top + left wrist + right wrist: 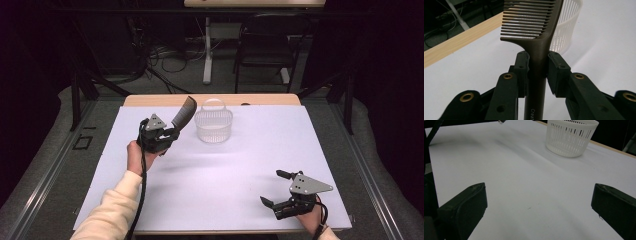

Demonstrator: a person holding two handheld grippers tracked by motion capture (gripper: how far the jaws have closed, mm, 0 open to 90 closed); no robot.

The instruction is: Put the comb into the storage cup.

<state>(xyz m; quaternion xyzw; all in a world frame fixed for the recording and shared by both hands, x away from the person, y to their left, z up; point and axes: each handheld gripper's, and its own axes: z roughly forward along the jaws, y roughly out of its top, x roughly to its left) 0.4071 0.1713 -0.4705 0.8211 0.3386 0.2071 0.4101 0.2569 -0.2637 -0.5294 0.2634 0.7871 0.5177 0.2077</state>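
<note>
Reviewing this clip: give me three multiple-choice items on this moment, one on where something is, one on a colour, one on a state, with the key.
1. Where is the comb?
A. inside the basket
B. clamped by its handle in the left gripper
C. flat on the sheet

2. What colour is the basket?
A. white
B. red
C. black

3. How do the right gripper's jaws stand?
A. shut on the comb
B. shut on the basket
C. open, with nothing between them

Key: 1 B, the left gripper view shows both pads pressed on the handle. 2 A, its slatted wall is white in the right gripper view. 3 C, the jaws stand wide apart over the bare white sheet.
</note>
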